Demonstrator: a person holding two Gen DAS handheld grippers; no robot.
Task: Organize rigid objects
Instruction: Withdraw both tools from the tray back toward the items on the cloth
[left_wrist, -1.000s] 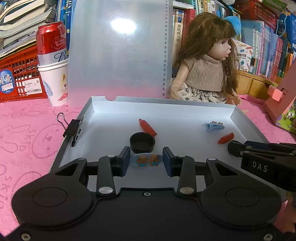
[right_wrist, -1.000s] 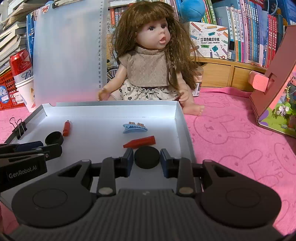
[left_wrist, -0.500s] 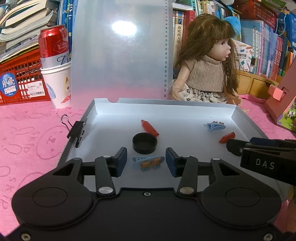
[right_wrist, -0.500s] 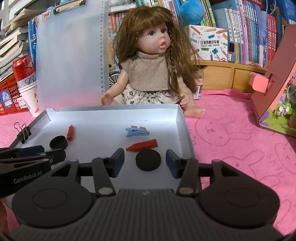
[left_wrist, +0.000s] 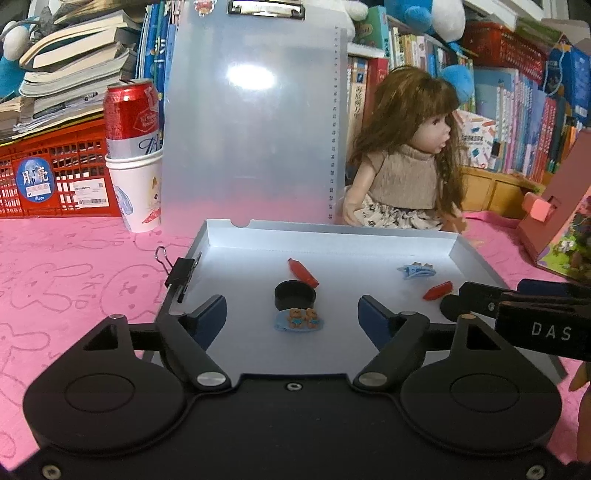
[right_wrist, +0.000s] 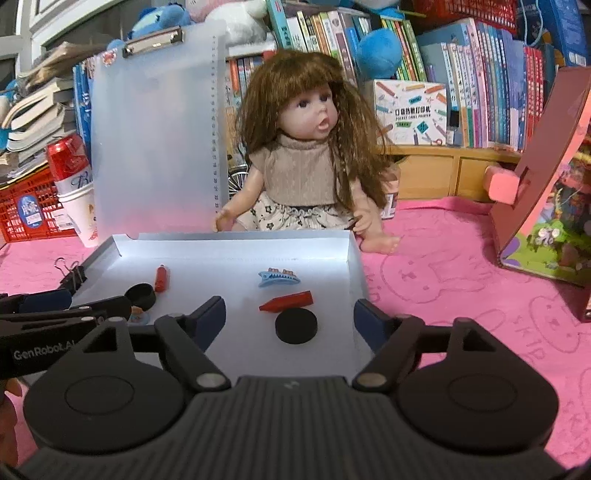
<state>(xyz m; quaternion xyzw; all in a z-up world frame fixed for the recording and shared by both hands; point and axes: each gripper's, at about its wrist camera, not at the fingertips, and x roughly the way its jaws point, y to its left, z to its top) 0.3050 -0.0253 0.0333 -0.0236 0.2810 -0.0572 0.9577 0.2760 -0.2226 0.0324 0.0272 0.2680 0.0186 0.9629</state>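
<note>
A shallow white box (left_wrist: 332, 238) (right_wrist: 236, 242) lies on the pink cloth. In it are a bear hair clip (left_wrist: 300, 319), a black cap (left_wrist: 294, 294) (right_wrist: 141, 295), a red crayon (left_wrist: 303, 272) (right_wrist: 161, 278), a blue claw clip (left_wrist: 416, 271) (right_wrist: 277, 277), a red cone piece (left_wrist: 437, 290) (right_wrist: 286, 301) and a black disc (right_wrist: 295, 325). My left gripper (left_wrist: 291, 314) is opening, with the bear clip lying free between its jaws. My right gripper (right_wrist: 289, 314) is opening too, and the black disc rests untouched on the box floor between its fingers.
A black binder clip (left_wrist: 180, 271) grips the box's left wall. Behind stand a translucent clipboard (left_wrist: 255, 122), a red can in a paper cup (left_wrist: 135, 162), a red crate (left_wrist: 48, 177), a doll (right_wrist: 306, 155) and bookshelves. A cardboard toy house (right_wrist: 546, 199) stands at the right.
Both grippers opened wide and drew back and up. The left one let go of the bear clip, the right one released the black disc; both items now lie in the box.
</note>
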